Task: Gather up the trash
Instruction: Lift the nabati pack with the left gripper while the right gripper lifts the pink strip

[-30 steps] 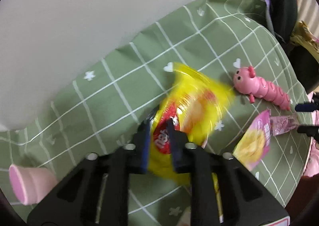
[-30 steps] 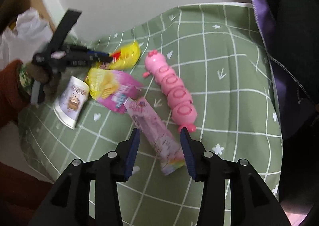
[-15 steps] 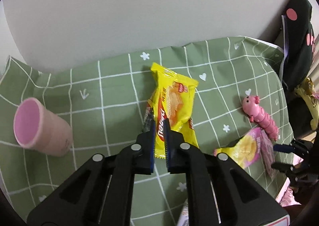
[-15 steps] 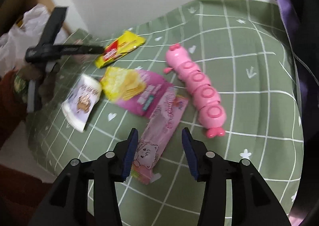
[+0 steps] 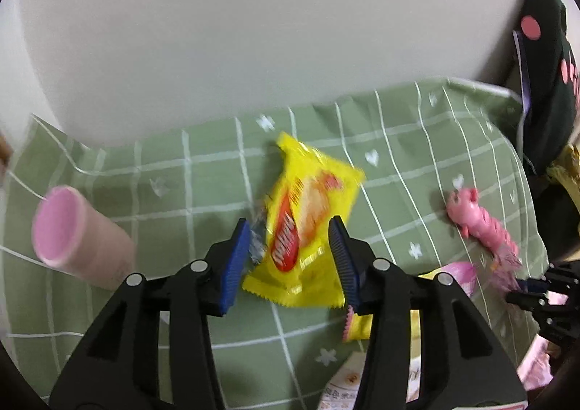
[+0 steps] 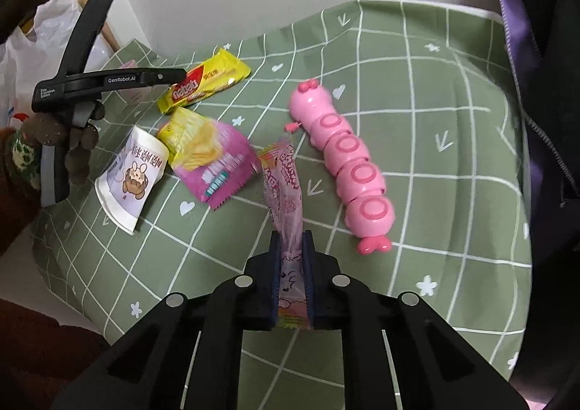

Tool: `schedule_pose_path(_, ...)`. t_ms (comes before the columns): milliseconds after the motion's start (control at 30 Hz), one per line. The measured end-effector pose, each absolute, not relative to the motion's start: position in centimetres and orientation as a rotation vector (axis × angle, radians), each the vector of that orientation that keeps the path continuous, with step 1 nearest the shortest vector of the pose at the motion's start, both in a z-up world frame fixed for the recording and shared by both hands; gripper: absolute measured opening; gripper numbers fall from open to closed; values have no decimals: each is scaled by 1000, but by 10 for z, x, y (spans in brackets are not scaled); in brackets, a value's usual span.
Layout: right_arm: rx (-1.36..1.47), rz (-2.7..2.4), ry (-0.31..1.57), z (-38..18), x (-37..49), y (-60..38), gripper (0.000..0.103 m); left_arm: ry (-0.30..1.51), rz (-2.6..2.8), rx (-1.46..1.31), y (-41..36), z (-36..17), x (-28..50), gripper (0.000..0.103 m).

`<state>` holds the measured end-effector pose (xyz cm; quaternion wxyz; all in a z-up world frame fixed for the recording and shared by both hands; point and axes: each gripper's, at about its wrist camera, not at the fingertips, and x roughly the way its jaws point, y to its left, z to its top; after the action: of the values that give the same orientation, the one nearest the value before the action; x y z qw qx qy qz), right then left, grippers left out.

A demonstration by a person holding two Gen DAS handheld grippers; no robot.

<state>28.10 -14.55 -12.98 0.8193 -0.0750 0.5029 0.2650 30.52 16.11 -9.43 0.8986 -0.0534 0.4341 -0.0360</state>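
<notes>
I'm clamping the right gripper (image 6: 291, 261) on the pink wrapper (image 6: 284, 178) near the table's front edge. Left gripper (image 5: 290, 254) jaws apart around the yellow wrapper (image 5: 308, 225), mid-table. I'm centring before closing.

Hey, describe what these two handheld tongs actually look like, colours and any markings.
Both tongs, left and right, are matte black plastic with triangular cut-outs, silver round pivot bolts and ribbed dark blue finger pads. Seen from the right wrist view, the left one's side carries white "GenRobot.AI" lettering, and a dark brown gloved hand grips its handle.
</notes>
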Motion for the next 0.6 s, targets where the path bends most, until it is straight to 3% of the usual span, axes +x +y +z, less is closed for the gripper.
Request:
schedule_pose_path(267, -158, 554, 1050, -117, 283, -150, 12, 945, -36, -208, 181, -104, 320, 51)
schedule_pose_path(600, -178, 561, 1049, -114, 277, -146, 12, 1020, -51, -165, 161, -125, 319, 51)
